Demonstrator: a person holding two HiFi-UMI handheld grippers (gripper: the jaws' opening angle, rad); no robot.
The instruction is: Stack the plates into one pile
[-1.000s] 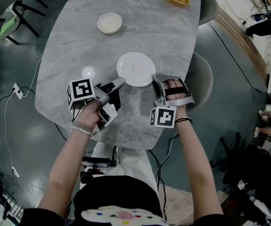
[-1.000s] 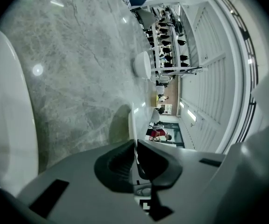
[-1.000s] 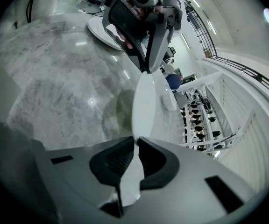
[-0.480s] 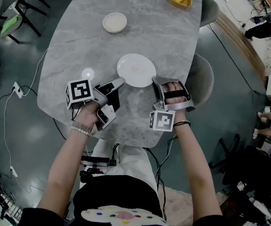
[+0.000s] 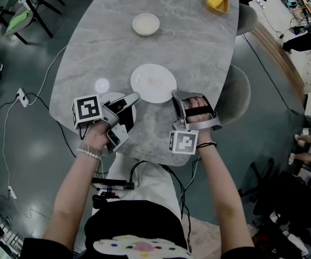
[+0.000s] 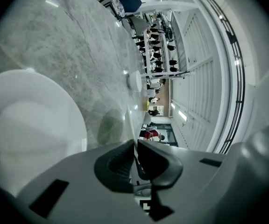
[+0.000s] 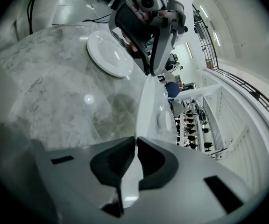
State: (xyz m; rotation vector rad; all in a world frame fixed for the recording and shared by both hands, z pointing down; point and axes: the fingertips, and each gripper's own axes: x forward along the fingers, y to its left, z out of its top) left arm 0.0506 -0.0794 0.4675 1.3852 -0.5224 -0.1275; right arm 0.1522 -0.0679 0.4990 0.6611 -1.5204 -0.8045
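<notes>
Evidently both grippers hold one plate. The left gripper (image 5: pixel 136 96) is pinched, seemingly on its near rim, above the other plate (image 7: pixel 105 51). The plate (image 5: pixel 153 83) seems to hang just off the table between them. The right gripper (image 5: pixel 175 94) pinches the opposite rim. Best to move both hands level and matched, centre the plate over the other plate, lower, then release together.

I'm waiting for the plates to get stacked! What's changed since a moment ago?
The held plate moved left across the table, towards the second plate by the left gripper. The fingers of the right gripper pinch its rim, and both grippers moved left with it. The small bowl and yellow dish stayed put.
</notes>
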